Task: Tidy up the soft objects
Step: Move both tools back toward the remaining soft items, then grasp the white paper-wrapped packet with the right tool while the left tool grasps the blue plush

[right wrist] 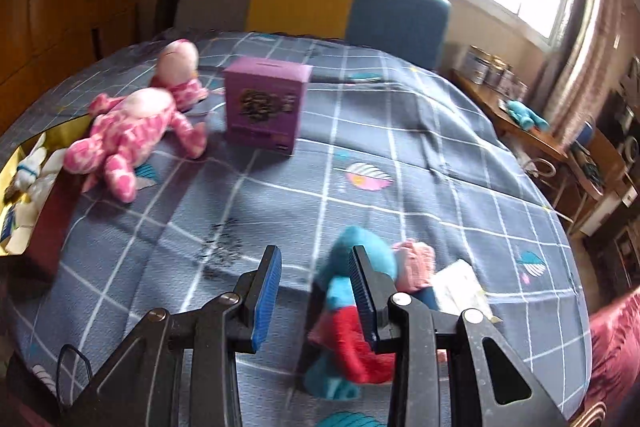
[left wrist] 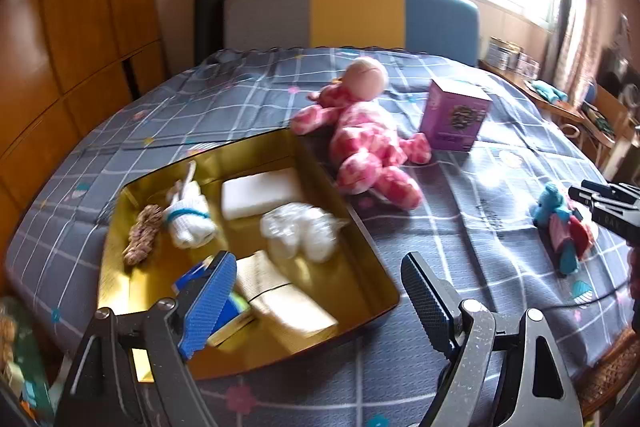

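Grey checked bedspread (left wrist: pixel 248 99) carries everything. Gold tin (left wrist: pixel 372 259), landmark, holds small soft items. Pink plush (left wrist: pixel 368 139) just right of it; blue plush (right wrist: pixel 360 255) well right. Left gripper (left wrist: pixel 316 283) wide apart, empty, over tin's near corner. Right gripper (right wrist: pixel 316 291) part-open, empty, beside blue plush.

Gold tray (right wrist: pixel 24 143) cut off at the right wrist view's left edge. Right finger (right wrist: pixel 366 297) hides part of blue plush toy (right wrist: pixel 360 239). Tray contents blurred in the left wrist view.
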Demonstrator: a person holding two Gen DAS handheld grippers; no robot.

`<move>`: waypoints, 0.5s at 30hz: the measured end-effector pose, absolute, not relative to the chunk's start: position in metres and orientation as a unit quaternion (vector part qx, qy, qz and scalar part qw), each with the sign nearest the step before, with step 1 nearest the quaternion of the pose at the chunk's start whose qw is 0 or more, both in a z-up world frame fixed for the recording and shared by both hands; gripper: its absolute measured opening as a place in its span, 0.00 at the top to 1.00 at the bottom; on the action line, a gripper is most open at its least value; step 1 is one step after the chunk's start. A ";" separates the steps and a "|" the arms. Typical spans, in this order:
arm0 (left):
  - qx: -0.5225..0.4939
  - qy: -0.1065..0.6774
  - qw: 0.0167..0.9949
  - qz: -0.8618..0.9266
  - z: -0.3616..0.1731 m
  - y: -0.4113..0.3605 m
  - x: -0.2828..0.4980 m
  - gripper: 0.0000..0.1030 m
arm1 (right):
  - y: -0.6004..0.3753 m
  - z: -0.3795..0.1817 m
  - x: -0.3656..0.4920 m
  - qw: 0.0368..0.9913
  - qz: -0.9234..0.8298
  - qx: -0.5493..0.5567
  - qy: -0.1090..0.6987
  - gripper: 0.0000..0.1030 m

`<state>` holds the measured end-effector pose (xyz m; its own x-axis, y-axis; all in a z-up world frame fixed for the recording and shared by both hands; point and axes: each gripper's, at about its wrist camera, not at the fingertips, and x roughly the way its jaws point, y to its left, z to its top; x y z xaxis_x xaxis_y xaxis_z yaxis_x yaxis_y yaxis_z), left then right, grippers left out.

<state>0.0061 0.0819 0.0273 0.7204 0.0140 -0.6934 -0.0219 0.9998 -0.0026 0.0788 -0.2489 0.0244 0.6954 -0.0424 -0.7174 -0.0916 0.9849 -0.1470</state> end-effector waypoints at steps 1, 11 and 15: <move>-0.002 0.374 0.928 0.002 0.028 0.078 0.008 0.17 | -0.261 0.025 0.080 0.919 -0.009 -0.072 0.388 0.66; 0.013 0.387 0.919 -0.077 0.031 0.031 0.040 0.20 | -0.391 0.016 0.088 0.893 -0.222 0.107 0.377 0.66; 0.005 0.411 0.904 -0.117 0.024 0.004 0.063 0.24 | -0.407 0.002 0.088 0.872 -0.230 0.152 0.404 0.66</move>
<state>0.0629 0.0039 0.0237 0.6345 -0.2078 -0.7445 0.2167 0.9724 -0.0867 0.0880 -0.4068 0.0021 0.5671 -0.2785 -0.7751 0.5238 0.8482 0.0785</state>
